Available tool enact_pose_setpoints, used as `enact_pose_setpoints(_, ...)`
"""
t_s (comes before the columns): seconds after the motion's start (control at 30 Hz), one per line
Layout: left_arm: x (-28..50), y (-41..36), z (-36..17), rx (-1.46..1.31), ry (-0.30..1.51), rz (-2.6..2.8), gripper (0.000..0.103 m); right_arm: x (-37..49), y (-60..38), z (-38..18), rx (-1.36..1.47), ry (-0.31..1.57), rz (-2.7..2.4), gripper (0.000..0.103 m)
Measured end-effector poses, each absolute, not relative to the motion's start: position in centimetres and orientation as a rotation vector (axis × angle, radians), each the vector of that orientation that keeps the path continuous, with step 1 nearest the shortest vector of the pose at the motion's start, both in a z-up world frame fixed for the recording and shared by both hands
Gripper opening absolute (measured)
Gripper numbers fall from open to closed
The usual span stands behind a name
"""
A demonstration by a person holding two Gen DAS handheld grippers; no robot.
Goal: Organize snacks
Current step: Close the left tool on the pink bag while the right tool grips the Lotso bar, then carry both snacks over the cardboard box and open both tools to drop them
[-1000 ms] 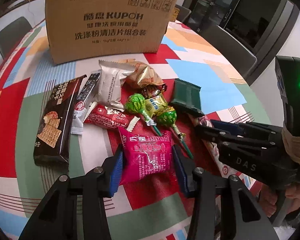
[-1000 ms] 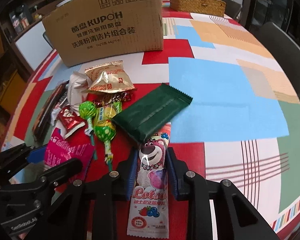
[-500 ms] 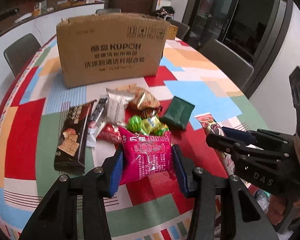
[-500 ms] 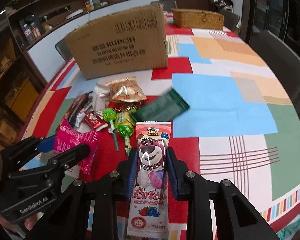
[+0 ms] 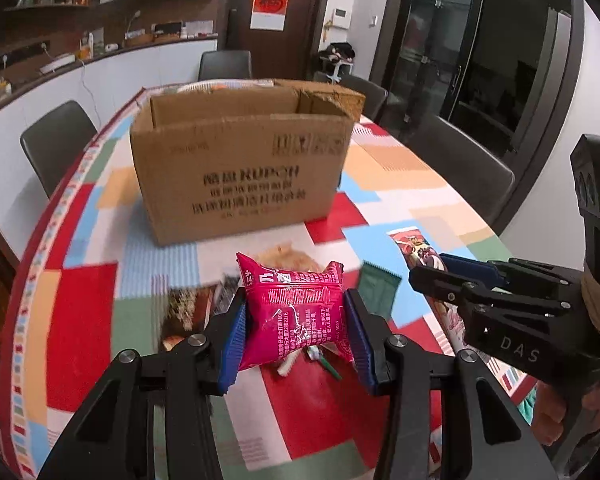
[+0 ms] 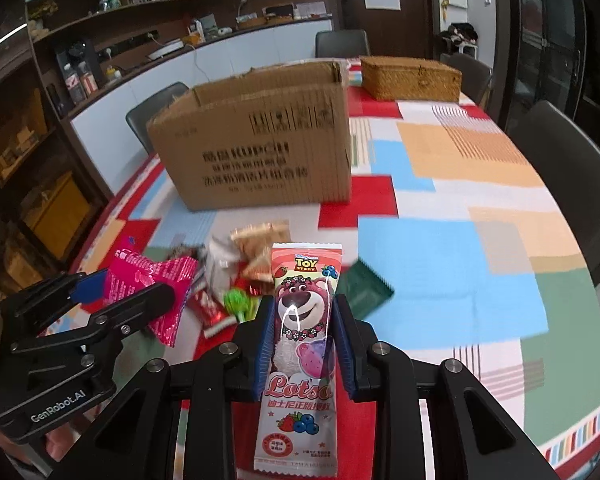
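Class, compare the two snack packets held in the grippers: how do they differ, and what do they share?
The pink packet is short and puffy; the Lotso packet is long, flat and narrow. The pink one is plain magenta, the Lotso one shows a bear. Both are clamped between blue pads, lifted above the table.

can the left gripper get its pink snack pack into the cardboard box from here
Probably yes. The left gripper holds the pink pack lifted off the table, and the cardboard box stands straight ahead with its top open. Nothing shows between them.
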State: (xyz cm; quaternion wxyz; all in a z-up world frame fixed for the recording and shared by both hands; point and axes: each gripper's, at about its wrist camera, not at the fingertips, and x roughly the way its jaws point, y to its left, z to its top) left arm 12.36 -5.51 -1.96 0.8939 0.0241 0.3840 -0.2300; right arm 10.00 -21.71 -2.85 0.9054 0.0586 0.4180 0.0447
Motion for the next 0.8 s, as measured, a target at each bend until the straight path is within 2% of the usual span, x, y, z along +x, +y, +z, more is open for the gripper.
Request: enact_pose_setpoints(0.8,23.8,-4.1,7.1,0.067,0.549,-0.369,0.046,21.7,-21.0,7.7,0.067,0.576,0.126,0.030)
